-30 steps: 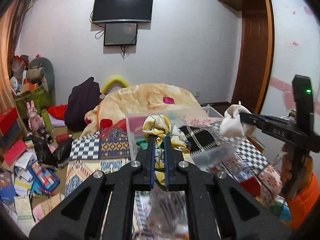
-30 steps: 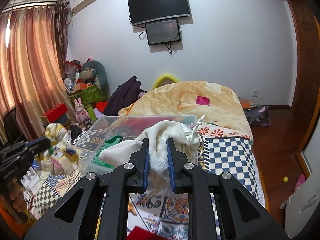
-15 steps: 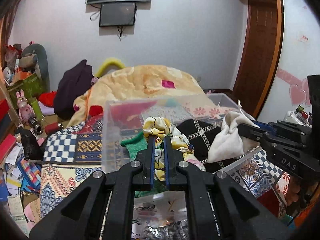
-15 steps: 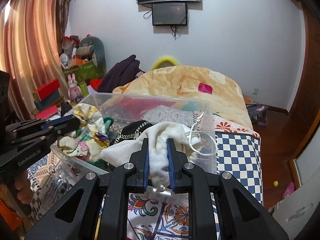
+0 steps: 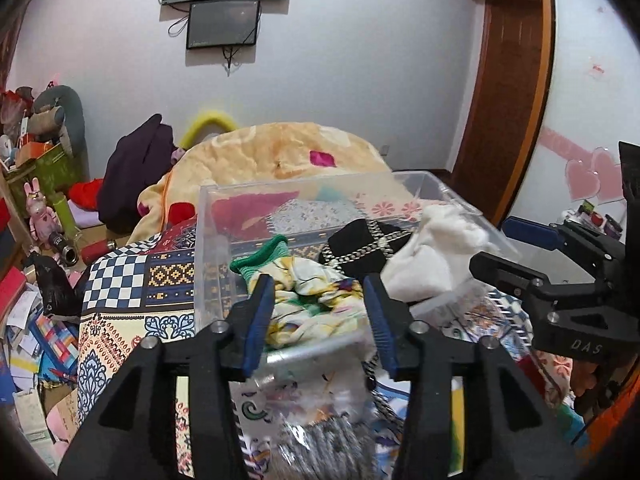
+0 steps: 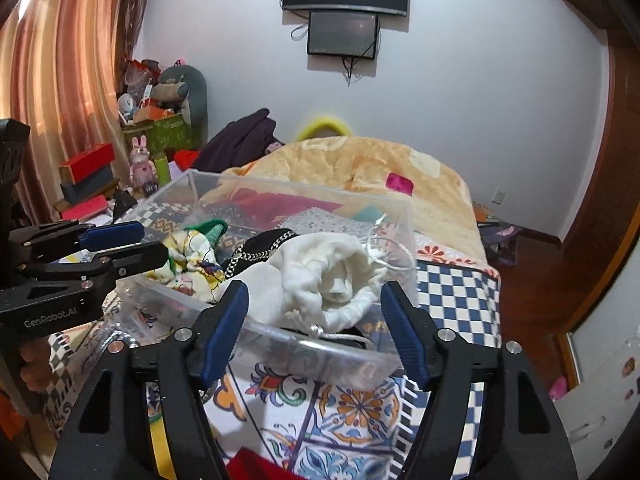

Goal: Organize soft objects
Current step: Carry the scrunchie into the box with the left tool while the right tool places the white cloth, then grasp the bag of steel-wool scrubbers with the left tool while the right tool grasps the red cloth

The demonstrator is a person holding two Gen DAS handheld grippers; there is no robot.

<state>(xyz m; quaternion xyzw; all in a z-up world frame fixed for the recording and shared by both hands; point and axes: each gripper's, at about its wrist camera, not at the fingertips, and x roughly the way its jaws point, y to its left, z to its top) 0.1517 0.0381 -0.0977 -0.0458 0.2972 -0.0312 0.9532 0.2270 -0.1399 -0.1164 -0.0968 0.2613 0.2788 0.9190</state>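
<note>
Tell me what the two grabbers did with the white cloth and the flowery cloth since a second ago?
Both let go. The left gripper opened and dropped the floral cloth into the clear box; the right gripper opened and left the white cloth inside too. The black chained item stayed in the box.

the black item (image 5: 360, 246) lies half buried under the white cloth (image 5: 432, 256); foreground fabric (image 5: 320, 440) blurred.

Both black grippers, left gripper (image 5: 318, 322) and right gripper (image 6: 316, 330), have blue-padded fingers (image 6: 224, 330) and silver screws.
</note>
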